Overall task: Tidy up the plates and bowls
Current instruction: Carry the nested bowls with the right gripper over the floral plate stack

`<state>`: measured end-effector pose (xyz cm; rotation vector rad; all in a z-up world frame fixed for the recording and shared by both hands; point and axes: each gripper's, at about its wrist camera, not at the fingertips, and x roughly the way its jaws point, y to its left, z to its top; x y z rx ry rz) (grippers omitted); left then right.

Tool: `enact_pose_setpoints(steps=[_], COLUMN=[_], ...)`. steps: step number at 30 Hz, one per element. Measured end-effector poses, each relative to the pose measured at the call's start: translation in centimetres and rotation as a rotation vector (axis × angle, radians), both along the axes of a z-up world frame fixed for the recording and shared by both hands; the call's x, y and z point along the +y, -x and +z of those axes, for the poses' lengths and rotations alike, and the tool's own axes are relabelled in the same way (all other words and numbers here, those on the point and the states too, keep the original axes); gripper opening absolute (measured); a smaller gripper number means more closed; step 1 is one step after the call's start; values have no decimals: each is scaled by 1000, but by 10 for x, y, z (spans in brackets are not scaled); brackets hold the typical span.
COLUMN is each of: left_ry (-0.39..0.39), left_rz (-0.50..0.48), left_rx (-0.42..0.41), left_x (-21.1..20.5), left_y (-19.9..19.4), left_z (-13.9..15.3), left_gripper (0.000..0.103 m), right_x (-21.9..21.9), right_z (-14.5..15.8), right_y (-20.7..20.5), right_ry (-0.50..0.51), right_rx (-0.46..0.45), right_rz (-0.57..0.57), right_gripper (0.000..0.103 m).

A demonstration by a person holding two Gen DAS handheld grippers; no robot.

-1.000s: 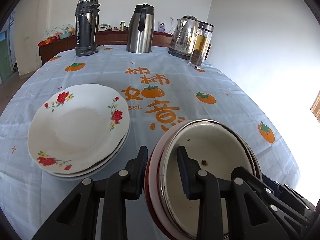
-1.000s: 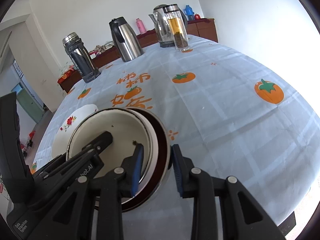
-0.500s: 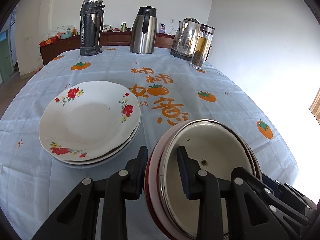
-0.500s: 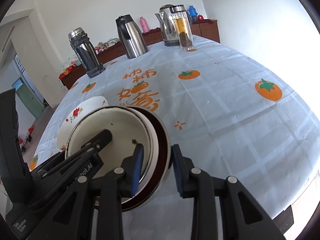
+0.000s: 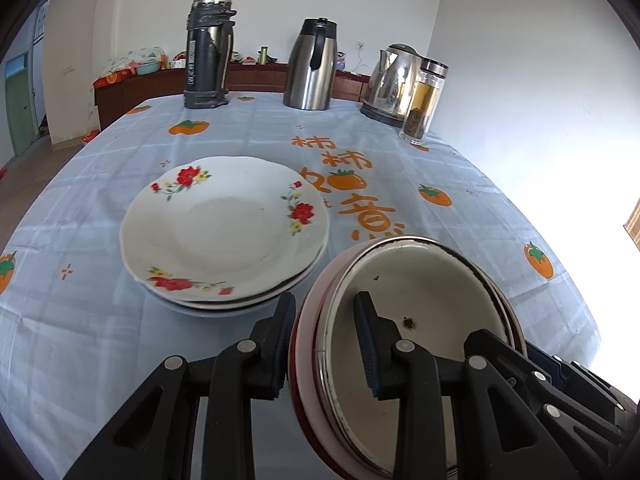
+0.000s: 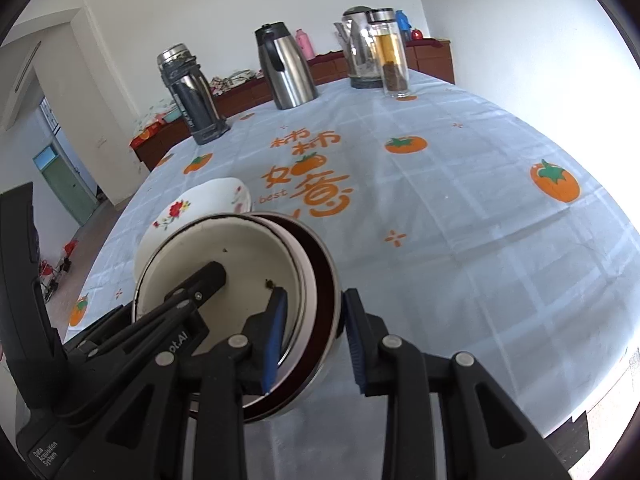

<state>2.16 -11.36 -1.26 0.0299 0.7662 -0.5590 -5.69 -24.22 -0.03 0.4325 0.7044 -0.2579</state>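
Gripping opposite sides of one stack of nested bowls [image 5: 416,320], both grippers hold it above the tablecloth [image 5: 100,340]: the left gripper [image 5: 324,340] is clenched on the rim at the lower centre of its view, one finger outside the red outer wall and one inside the cream interior, and the right gripper [image 6: 312,340] is clenched likewise on the opposite rim at the lower centre of its view. Count of bowls in the stack: at least three rims show, cream innermost, then pale, then dark red; the exact number cannot be told. Count of plates: a stack of flowered plates [image 5: 224,228] lies on the cloth just left of the bowls in the left view, two rims plainly visible and possibly a third beneath. Count of vessels at the upper edge of the table: four, namely a dark flask [image 5: 208,52], a steel jug [image 5: 312,68], a kettle [image 5: 394,80] and a glass tea bottle [image 5: 424,100]. Against the frames of a second earlier, the plate stack has shifted from the left edge toward the centre of the left view and now sits closer to the bowls; in the right view more of the plates shows above the bowl rim; both grips are unchanged. Legible writing: "best" [image 6: 272,196] on the cloth beside large orange characters and persimmon prints; "Data Acquisition System" [image 6: 46,456] on the left gripper's body at lower left of the right view.
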Motion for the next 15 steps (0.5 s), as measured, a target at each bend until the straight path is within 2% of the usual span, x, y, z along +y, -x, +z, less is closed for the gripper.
enact_pose_setpoints(steps=[15], left_ry=[30], left_rz=[56], left_rx=[-11], left_x=[27], left_y=[-6], left_z=[12], left_gripper=[33], right_x=[24], right_z=[13], right_y=[-10], right_ry=[19], right_rx=[-30], right_rz=[56], right_gripper=[29])
